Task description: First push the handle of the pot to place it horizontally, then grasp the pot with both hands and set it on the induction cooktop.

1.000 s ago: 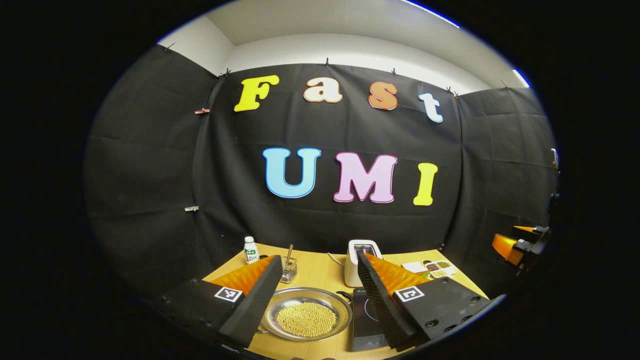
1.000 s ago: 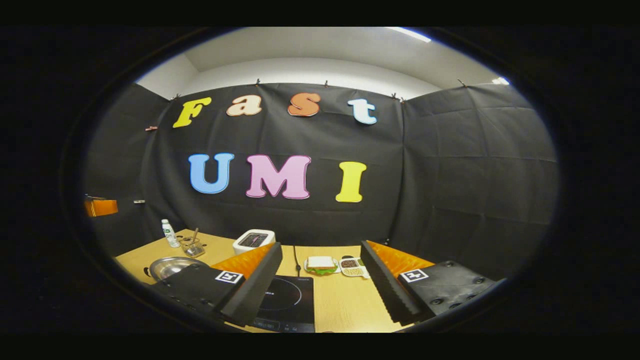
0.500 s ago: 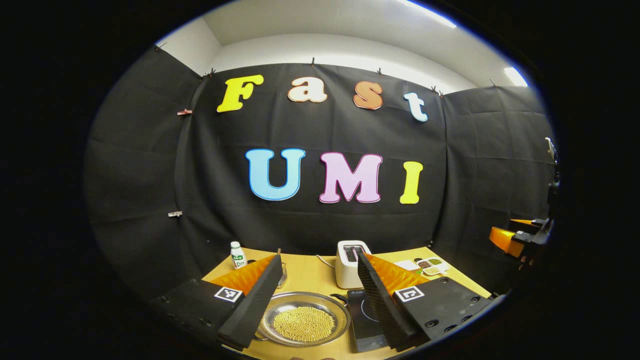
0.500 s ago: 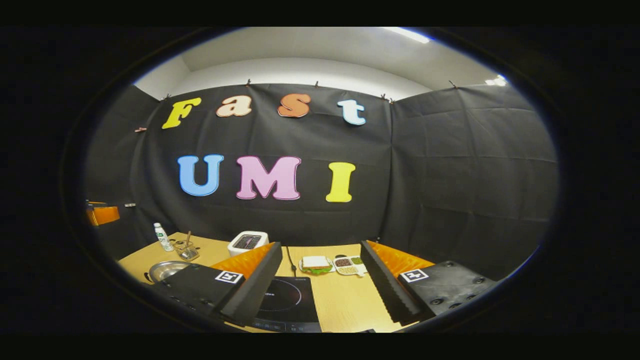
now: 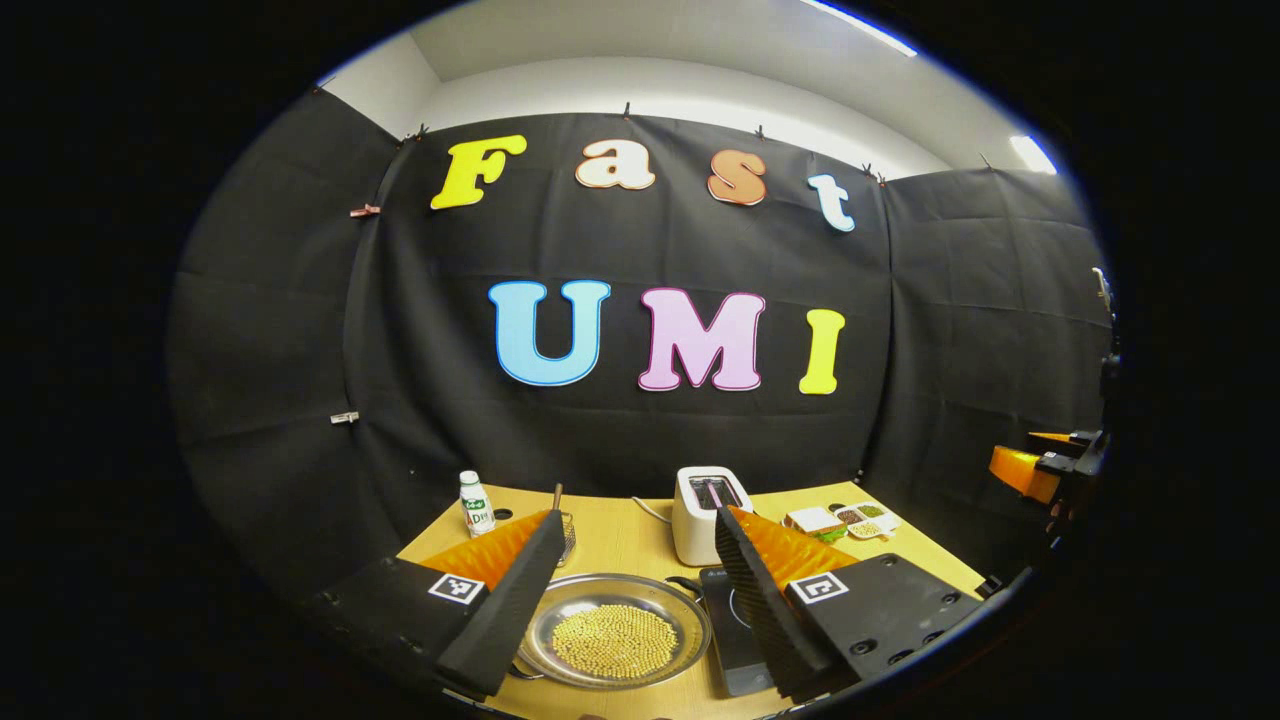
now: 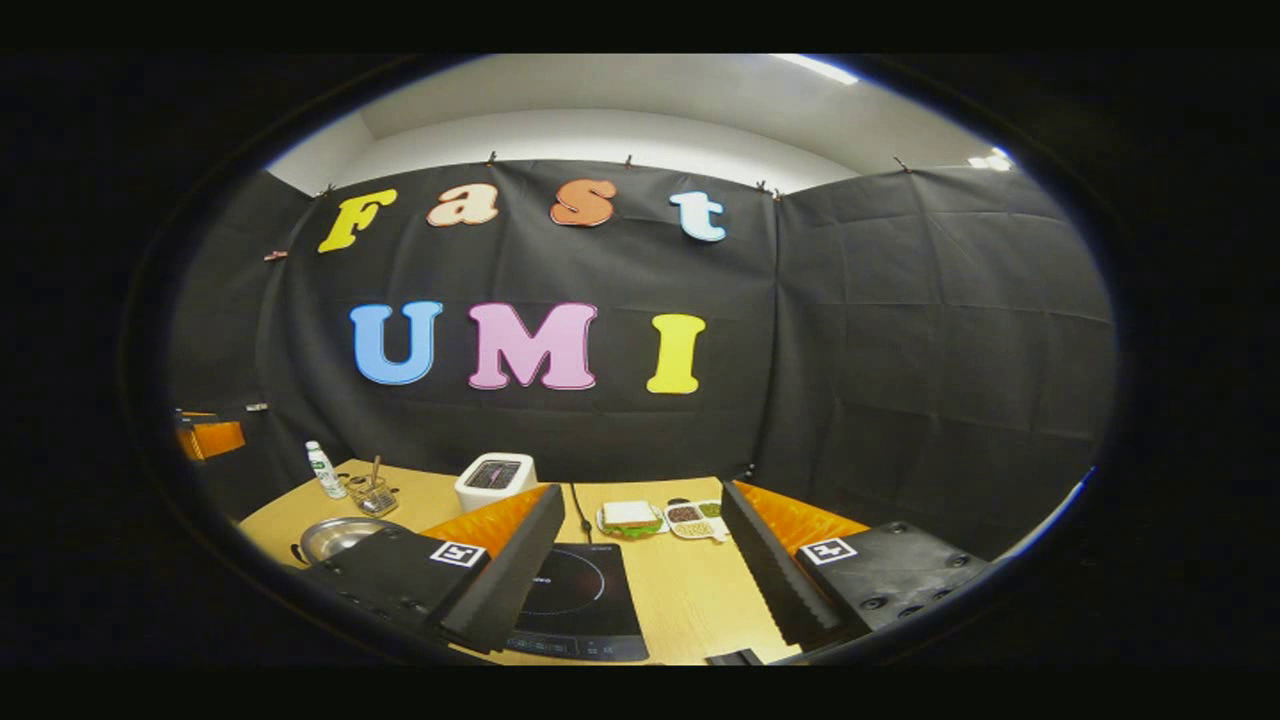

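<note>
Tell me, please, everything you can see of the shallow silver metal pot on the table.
The shallow silver metal pot is round and shiny with a wide flat rim, holding a layer of small yellow beans. It sits flat on the wooden table, left of the black induction cooktop. A dark handle loop shows at its right rim. Nothing grips it.

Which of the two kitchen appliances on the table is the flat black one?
The induction cooktop, lying flat and dark beside the pot. The toaster behind it is a white upright box.
</note>
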Demonstrator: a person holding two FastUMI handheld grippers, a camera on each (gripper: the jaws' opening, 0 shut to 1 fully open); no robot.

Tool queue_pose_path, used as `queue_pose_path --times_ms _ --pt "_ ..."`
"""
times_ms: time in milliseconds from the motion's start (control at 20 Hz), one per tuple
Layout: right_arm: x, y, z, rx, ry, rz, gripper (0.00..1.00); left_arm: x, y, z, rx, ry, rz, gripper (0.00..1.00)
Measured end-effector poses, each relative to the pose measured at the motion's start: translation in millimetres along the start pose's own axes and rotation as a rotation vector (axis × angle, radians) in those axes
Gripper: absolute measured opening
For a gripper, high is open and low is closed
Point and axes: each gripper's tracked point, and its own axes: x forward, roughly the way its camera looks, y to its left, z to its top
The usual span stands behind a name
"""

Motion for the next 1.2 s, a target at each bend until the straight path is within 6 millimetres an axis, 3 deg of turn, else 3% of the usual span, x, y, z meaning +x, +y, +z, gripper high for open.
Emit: queue_pose_path --times_ms 250,350,500,550,600,800,950,1200 --pt "-2.3 11.3 -7.8 -0.001 0.027 0.012 0.98 1.1 11.9 -30.7 -0.008 0.085 -0.028 0.95" --pt "-4.7 15.9 -9.8 -0.007 0.031 0.012 0.98 0.8 17.7 -46.3 -0.002 0.121 -0.044 0.89" --pt "-7.6 24.3 -16.3 -0.012 0.046 0.020 0.98 1.3 26.8 -77.0 0.007 0.189 -0.065 0.64" --pt "-8.7 26.1 -18.7 -0.016 0.052 0.021 0.98 -0.2 25.9 -84.5 0.006 0.212 -0.089 0.62" --pt "-10.1 28.5 -21.0 -0.020 0.058 0.022 0.98 -0.1 23.8 -93.1 0.008 0.231 -0.116 0.47" --pt "-14.6 37.8 -29.7 -0.036 0.080 0.026 1.00 -5.4 29.2 -132.0 0.019 0.308 -0.157 0.17" --pt "-17.1 44.2 -36.2 -0.043 0.102 0.028 0.98 -10.0 38.7 -165.4 -0.018 0.381 -0.163 0.06" --pt "-25.2 55.2 -50.0 -0.060 0.134 0.046 0.98 -16.8 62.3 -218.9 -0.061 0.526 -0.153 0.05"
